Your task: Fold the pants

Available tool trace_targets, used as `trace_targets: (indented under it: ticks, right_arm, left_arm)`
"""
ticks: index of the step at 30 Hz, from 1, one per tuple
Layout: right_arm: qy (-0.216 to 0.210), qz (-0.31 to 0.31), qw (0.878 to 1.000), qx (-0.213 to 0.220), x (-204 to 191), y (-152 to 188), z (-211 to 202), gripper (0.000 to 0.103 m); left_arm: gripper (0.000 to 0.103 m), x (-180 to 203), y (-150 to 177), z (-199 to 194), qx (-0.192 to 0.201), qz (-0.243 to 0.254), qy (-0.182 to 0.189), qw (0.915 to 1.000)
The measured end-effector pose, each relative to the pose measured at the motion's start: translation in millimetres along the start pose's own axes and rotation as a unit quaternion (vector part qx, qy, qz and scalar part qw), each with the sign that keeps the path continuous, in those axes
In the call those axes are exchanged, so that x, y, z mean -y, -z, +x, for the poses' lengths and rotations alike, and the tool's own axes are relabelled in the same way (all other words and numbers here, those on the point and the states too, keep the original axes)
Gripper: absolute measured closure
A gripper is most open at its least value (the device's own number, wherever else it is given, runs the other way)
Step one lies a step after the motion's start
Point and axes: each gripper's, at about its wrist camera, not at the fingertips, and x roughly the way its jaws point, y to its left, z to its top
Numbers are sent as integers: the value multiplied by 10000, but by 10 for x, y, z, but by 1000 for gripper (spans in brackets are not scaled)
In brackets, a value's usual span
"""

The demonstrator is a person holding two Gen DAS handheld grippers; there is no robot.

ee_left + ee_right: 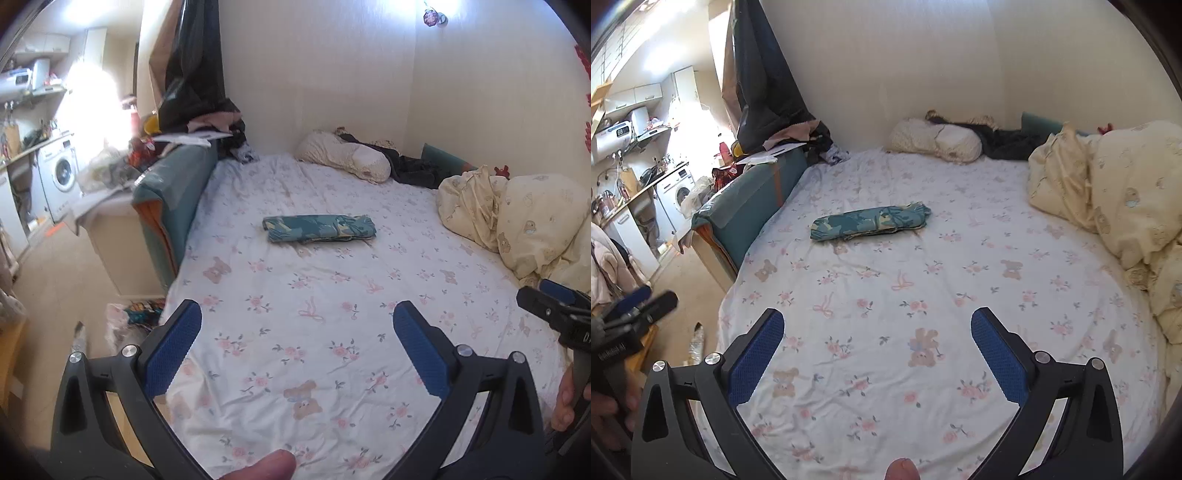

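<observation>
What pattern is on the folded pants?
Teal with pale camouflage-like patches; the pants show best in the right wrist view.

Sunlit room: floral-sheeted bed (332,332) against cream walls (314,74), washing machine (61,173) beyond.

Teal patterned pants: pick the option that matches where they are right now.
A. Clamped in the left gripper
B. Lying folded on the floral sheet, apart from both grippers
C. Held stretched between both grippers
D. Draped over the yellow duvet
B. The pants lie as a compact folded bundle on the bed sheet, while the left gripper and right gripper both hang open and empty, well short of them.
</observation>
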Motion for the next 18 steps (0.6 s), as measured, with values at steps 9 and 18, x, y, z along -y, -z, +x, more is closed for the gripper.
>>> trace_targets:
  ticks: [9, 18]
  right_arm:
    - [23, -31, 9997, 224, -157, 562, -119, 0]
    - [242, -190, 9994, 148, -203, 717, 83, 0]
  left_arm:
    - [1, 171, 425, -138, -29, 13, 217, 9998]
    - [1, 213, 578, 90, -274, 50, 99, 9996]
